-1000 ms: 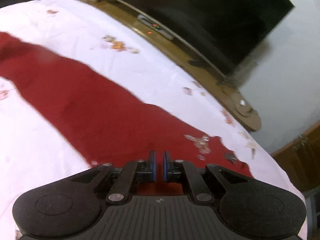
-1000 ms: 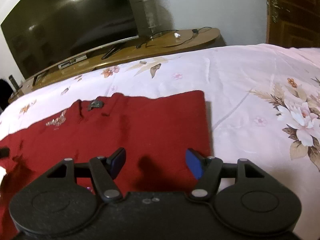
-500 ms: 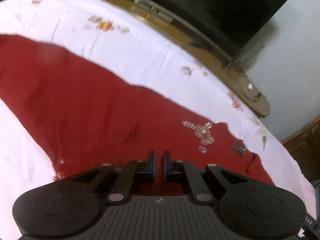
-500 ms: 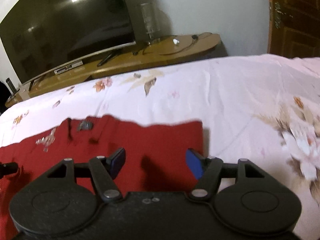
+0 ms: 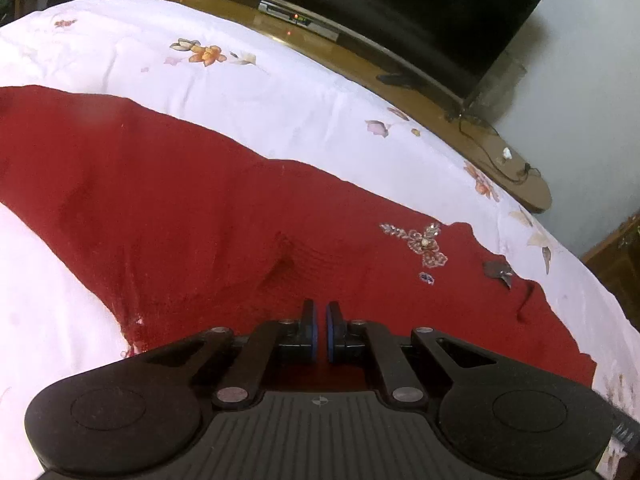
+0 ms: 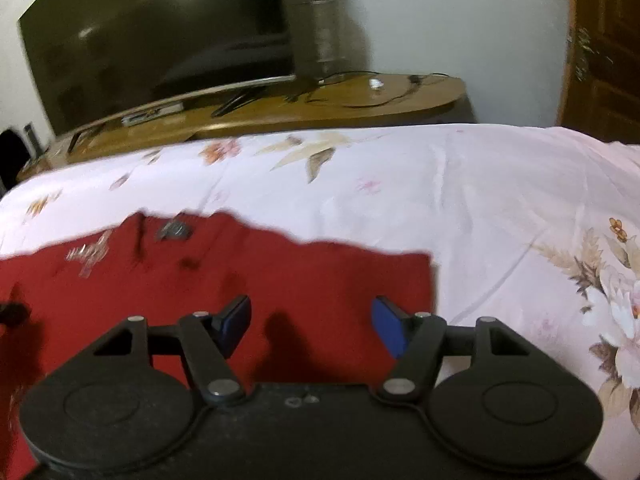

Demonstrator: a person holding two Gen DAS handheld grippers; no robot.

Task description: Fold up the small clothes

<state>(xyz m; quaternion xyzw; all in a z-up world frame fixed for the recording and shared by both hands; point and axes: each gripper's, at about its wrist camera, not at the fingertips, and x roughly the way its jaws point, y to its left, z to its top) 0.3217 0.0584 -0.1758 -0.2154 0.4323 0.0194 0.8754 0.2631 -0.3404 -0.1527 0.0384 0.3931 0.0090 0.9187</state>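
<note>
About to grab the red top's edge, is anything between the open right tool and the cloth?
Nothing visible. The right tool hangs open directly over the red garment, which lies flat on the floral bedsheet with no object on that part.

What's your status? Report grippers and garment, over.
Left gripper shut, no cloth visibly pinched. Right gripper open above red garment. Garment flat on floral bedsheet. Nothing in the way.

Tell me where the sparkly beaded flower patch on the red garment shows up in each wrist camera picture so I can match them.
Left wrist: the beaded patch sits right of centre on the red garment, up and right of the shut left gripper.
Right wrist: the beaded patch is blurred, at the garment's far left, well left of the open right gripper.
Shared landmark: the television on the wooden stand.
</note>
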